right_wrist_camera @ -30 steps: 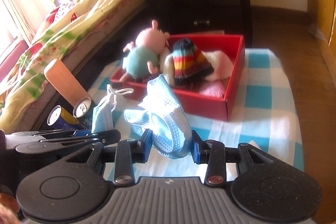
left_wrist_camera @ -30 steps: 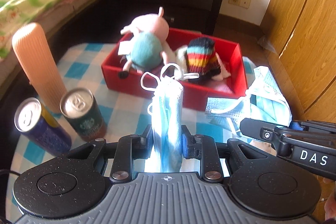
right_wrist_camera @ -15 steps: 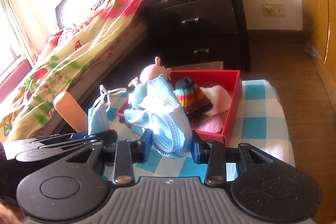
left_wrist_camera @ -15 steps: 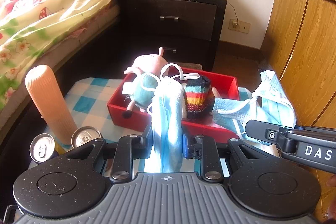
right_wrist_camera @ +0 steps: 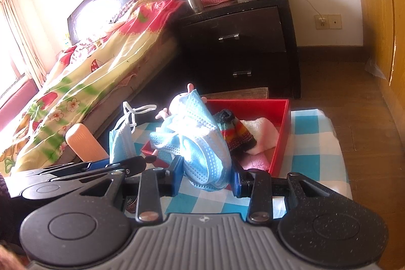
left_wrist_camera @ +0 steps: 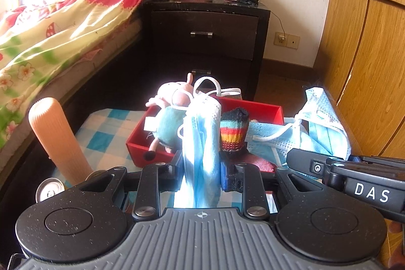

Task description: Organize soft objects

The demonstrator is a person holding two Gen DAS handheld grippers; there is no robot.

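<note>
My left gripper (left_wrist_camera: 201, 168) is shut on a folded blue face mask (left_wrist_camera: 201, 138) held upright above the checked table. My right gripper (right_wrist_camera: 205, 176) is shut on a bundle of blue face masks (right_wrist_camera: 200, 138); this bundle also shows in the left wrist view (left_wrist_camera: 316, 128). Both are held up in front of a red box (right_wrist_camera: 283, 133) that holds a pink pig plush (left_wrist_camera: 172, 98), a striped knit sock (right_wrist_camera: 235, 130) and a pink and white cloth (right_wrist_camera: 260, 133). The left mask also shows in the right wrist view (right_wrist_camera: 121, 138).
A peach ribbed bottle (left_wrist_camera: 58, 138) and a drink can (left_wrist_camera: 49, 190) stand on the blue checked tablecloth (right_wrist_camera: 314, 143) at the left. A bed (left_wrist_camera: 50, 27), a dark nightstand (left_wrist_camera: 207, 34) and wooden cupboard doors (left_wrist_camera: 367, 42) surround the table.
Both grippers have risen and pulled back with their masks, so the box and cans look lower and farther. The view has tilted up toward the nightstand.
</note>
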